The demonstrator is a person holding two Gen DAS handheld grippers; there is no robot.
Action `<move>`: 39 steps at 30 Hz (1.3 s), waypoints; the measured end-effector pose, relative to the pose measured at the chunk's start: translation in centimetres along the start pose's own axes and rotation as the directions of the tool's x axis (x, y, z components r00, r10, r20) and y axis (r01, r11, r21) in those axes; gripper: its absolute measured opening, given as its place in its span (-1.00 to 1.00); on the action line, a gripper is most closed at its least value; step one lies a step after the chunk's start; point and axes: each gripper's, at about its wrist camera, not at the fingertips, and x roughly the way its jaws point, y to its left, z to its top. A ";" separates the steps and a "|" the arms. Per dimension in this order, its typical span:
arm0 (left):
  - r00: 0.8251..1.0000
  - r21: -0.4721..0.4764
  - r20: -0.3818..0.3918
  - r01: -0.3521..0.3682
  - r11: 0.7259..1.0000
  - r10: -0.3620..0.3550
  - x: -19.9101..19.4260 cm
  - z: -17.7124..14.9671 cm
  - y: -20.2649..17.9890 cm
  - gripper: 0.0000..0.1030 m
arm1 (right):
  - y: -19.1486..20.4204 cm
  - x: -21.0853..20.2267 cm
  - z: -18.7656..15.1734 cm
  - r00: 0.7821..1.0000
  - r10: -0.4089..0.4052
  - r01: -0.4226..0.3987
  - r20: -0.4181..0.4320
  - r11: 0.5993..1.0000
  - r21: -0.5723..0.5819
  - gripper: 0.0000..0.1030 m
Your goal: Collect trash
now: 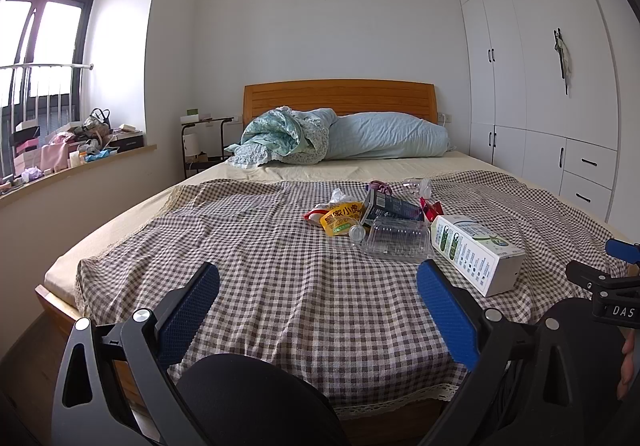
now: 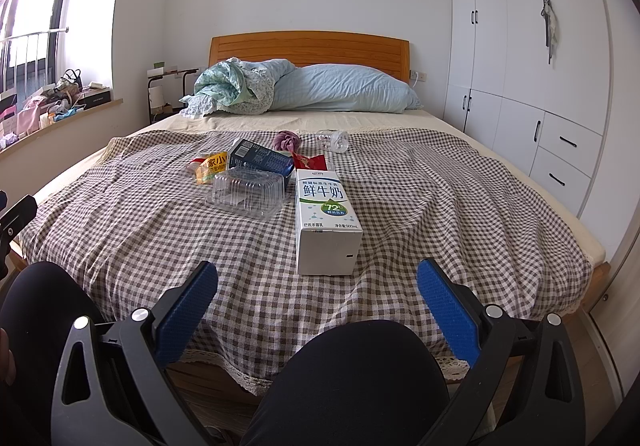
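While nothing is held: both wide open.
Right gripper [image 2: 317, 294]: milk carton [image 2: 326, 222] seen just ahead, lying on bed [image 2: 460, 206].
Left gripper [image 1: 318, 296]: carton [image 1: 476, 254] spotted ahead-right.

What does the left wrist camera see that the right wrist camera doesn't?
Only the left wrist view shows the crumpled white wrapper behind the yellow snack bag, and the right claw's blue tip at its edge.

Only the right wrist view shows the milk carton's printed front, straight ahead of the open right claw.

Both show the clear plastic box, dark blue carton, checkered cloth and pillow.
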 end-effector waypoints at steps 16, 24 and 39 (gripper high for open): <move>0.999 -0.058 -0.043 -0.011 0.998 0.008 0.7 0.2 0.9 0.86 | -0.2 0.2 0.2 0.999 0.037 -0.036 -0.028 0.999 0.016 0.85; 0.988 -0.165 -0.152 -0.002 0.986 -0.023 3.4 1.0 2.5 0.86 | 0.0 2.0 1.3 0.990 0.079 -0.079 -0.118 0.997 0.008 0.85; 0.921 -0.159 -0.381 0.025 0.987 -0.085 17.8 4.5 -0.9 0.86 | -5.1 10.2 4.4 0.986 0.137 -0.143 -0.092 0.988 -0.058 0.85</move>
